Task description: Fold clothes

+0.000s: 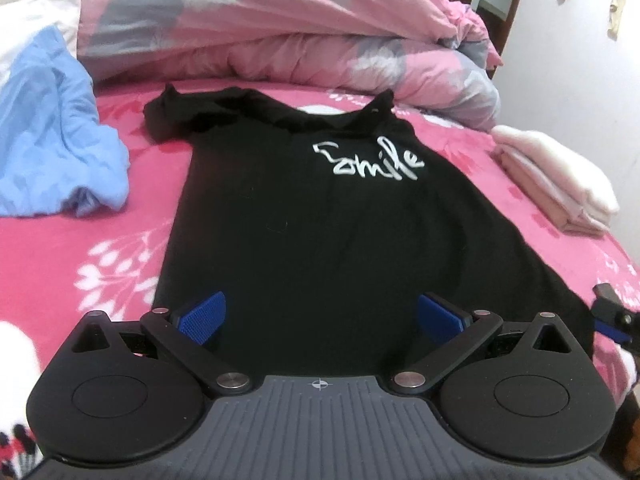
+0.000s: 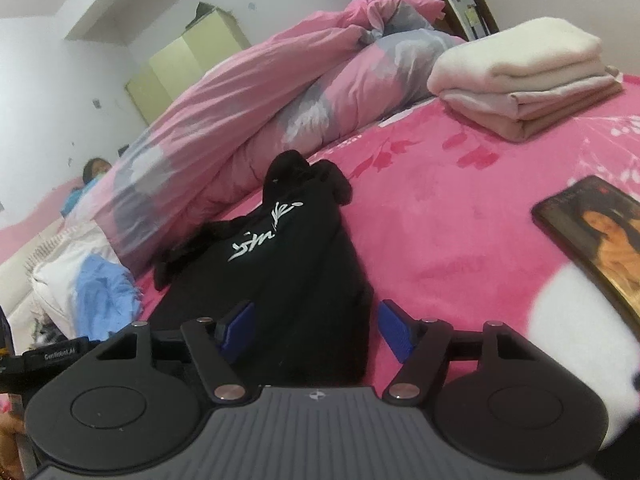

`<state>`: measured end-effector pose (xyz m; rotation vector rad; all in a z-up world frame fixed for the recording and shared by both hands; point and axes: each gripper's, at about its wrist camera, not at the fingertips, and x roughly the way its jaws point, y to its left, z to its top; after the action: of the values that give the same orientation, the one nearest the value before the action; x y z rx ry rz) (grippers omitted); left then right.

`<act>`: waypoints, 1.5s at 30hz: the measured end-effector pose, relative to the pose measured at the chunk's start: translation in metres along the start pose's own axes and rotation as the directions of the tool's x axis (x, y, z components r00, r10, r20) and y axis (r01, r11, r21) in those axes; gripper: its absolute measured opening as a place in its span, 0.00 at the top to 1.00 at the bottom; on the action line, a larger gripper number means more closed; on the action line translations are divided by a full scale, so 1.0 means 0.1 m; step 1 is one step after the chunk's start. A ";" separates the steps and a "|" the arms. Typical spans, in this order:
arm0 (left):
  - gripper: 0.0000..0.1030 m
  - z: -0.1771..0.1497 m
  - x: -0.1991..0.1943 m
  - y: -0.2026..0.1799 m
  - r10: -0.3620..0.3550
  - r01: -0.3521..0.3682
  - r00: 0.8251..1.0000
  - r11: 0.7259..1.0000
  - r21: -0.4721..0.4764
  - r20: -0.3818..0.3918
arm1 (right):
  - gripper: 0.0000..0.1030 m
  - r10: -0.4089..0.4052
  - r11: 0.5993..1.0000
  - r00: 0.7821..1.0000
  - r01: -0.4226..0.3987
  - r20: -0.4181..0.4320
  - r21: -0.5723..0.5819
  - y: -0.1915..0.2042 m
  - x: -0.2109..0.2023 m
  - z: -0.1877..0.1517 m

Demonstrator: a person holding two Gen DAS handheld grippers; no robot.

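Observation:
A black T-shirt (image 1: 304, 216) with white "Smile" lettering lies flat on the pink bedspread (image 1: 72, 256), collar at the far end and one sleeve bunched at the top left. My left gripper (image 1: 322, 316) hovers open over the shirt's near hem, both blue pads above black cloth. At the right edge of that view, part of my right gripper (image 1: 612, 322) shows by the hem's right corner. In the right wrist view the T-shirt (image 2: 288, 256) runs away from me, and my right gripper (image 2: 316, 328) stands open with the hem corner lying between its fingers, the pads clear of it.
A crumpled blue garment (image 1: 52, 128) lies left of the shirt. A rolled pink quilt (image 1: 280, 28) lines the far side. Folded pale clothes (image 2: 520, 76) are stacked at the right. A book (image 2: 600, 248) rests on the bedspread. A person (image 2: 94, 172) lies far off.

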<state>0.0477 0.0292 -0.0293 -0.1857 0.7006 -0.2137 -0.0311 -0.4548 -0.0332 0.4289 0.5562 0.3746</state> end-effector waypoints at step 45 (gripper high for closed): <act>0.00 -0.20 0.13 0.02 0.011 -0.013 1.000 0.997 0.080 0.029 | 0.84 0.052 0.844 0.990 -0.113 -0.130 -0.525 1.19 0.81 -0.38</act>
<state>0.0449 0.0256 -0.0528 -0.1079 0.6639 -0.2268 -0.0159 -0.3063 -0.0391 -0.1086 0.5163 0.6188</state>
